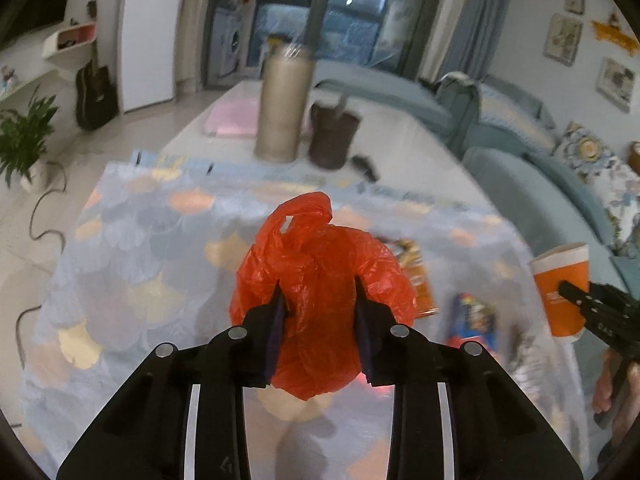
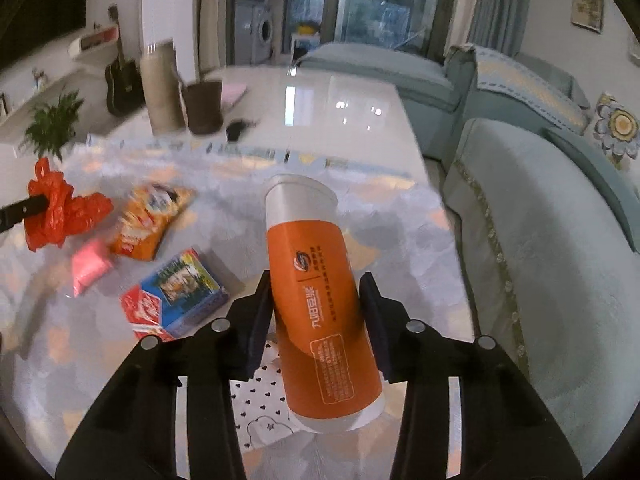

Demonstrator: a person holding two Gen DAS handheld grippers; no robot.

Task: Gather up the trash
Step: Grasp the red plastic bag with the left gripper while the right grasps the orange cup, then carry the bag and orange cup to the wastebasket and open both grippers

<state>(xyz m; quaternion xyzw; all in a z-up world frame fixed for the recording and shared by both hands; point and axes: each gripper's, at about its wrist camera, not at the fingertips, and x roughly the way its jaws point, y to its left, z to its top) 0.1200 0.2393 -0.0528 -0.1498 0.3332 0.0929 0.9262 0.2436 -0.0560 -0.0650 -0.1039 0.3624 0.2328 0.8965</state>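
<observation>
The left gripper pinches the red plastic bag: light, limp, best gripped at bunched film. The right gripper clamps the orange paper cup mid-body; it appears light and crushable.

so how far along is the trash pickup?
Done: nothing visibly bagged yet. In hand: the left gripper grips the red plastic bag, and the right gripper holds the orange paper cup above the table. Left on the tablecloth: orange snack bag, pink wrapper, blue and red carton, heart-print paper.
</observation>
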